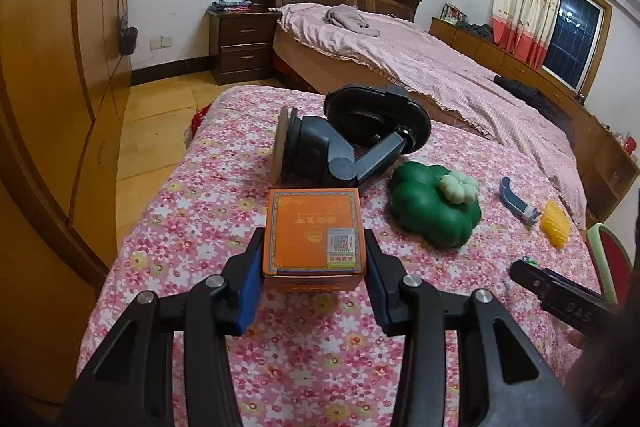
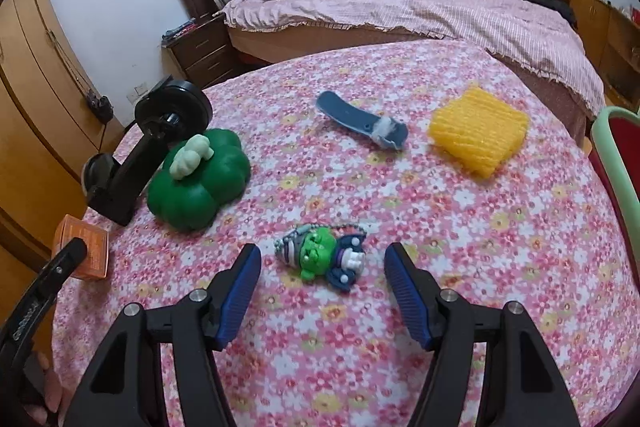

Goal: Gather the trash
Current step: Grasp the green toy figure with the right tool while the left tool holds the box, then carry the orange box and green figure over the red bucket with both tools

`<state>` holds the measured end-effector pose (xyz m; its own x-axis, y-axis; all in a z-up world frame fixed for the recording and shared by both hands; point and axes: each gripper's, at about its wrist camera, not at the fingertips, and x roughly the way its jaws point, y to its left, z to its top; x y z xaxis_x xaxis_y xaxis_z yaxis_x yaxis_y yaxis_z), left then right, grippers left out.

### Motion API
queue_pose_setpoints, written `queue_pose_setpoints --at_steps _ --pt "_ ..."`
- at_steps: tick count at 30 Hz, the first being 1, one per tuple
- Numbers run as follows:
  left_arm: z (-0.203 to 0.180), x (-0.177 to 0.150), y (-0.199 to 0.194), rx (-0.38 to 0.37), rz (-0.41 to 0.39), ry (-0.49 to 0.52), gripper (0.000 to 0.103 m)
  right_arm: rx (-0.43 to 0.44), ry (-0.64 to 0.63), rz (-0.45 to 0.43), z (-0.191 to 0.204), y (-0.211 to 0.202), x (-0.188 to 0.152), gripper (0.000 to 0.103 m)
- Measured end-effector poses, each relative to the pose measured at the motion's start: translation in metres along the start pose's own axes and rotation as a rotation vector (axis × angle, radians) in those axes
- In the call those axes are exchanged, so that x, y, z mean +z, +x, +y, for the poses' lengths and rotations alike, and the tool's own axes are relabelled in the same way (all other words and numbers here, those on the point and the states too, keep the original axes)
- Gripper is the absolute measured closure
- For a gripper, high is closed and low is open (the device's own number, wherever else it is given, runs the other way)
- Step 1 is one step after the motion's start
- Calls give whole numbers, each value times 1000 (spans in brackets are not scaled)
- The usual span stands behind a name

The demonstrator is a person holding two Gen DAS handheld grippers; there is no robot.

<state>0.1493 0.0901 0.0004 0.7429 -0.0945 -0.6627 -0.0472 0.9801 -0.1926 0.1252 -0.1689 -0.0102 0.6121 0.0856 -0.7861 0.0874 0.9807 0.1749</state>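
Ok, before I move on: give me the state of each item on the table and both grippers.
Left gripper: jaws flank the orange box, grip unclear.
Orange box: upright on the tablecloth.
Right gripper: open, around the green figure.
Green figure: lying flat, not gripped.
Yellow foam net: flat, untouched.
Blue strap: lying flat.
Green pumpkin toy: resting beside the black phone mount.
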Motion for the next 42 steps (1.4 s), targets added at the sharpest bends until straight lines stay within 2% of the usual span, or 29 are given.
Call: queue_pose_setpoints --at_steps 3,8,17,28,42 --pt "-1 0 1 -11 3 0 57 -36 -24 -12 4 2 0 45" --pt "-4 -1 2 -7 6 7 57 -54 -37 -23 7 5 0 51" --pt "-12 -2 -4 9 10 14 57 19 -8 -9 -3 -6 -2 52" --pt "-43 -3 -28 -31 0 45 57 79 33 -77 -27 -56 -6 52" --pt "-95 5 -57 -130 -4 121 57 70 73 -188 -74 -123 -4 52"
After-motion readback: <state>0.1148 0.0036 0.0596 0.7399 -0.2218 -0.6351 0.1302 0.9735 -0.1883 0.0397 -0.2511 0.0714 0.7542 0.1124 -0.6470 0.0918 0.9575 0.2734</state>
